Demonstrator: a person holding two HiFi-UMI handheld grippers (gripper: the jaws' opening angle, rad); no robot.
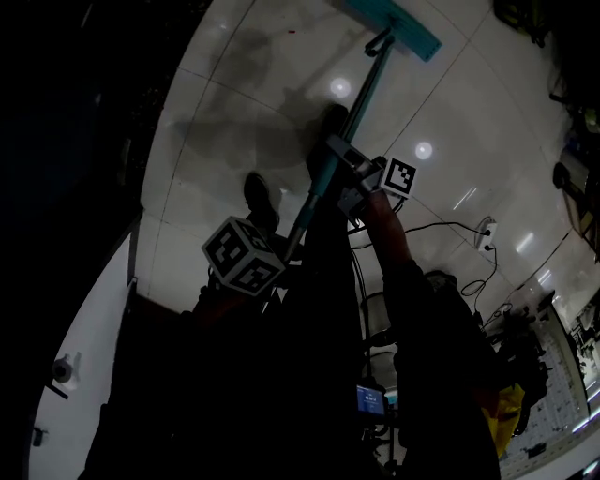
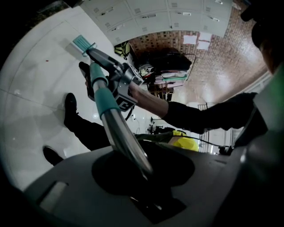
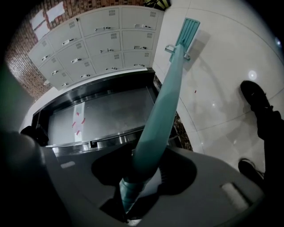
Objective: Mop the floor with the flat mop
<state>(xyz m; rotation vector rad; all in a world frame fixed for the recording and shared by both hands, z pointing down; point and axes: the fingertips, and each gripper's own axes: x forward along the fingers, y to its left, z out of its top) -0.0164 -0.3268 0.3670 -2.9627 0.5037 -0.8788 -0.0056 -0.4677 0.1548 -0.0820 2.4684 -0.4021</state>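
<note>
The flat mop's teal head [image 1: 394, 23] lies on the white tiled floor [image 1: 234, 84] ahead of me, its handle [image 1: 354, 108] slanting back toward my body. My right gripper [image 1: 349, 178] is shut on the teal upper part of the handle [image 3: 159, 111], and the mop head [image 3: 186, 31] shows beyond it. Lower down, my left gripper [image 1: 286, 251] is shut on the bare metal part of the handle [image 2: 126, 137]. From the left gripper view, the right gripper [image 2: 120, 86] and the mop head [image 2: 83, 44] are farther along the pole.
A person's black shoes [image 1: 261, 199] stand on the tiles beside the handle. Grey lockers [image 3: 102, 40] and a steel counter [image 3: 102, 115] line the wall near the mop head. Cables and a socket strip [image 1: 486, 234] lie to the right, with clutter [image 2: 166, 66] behind.
</note>
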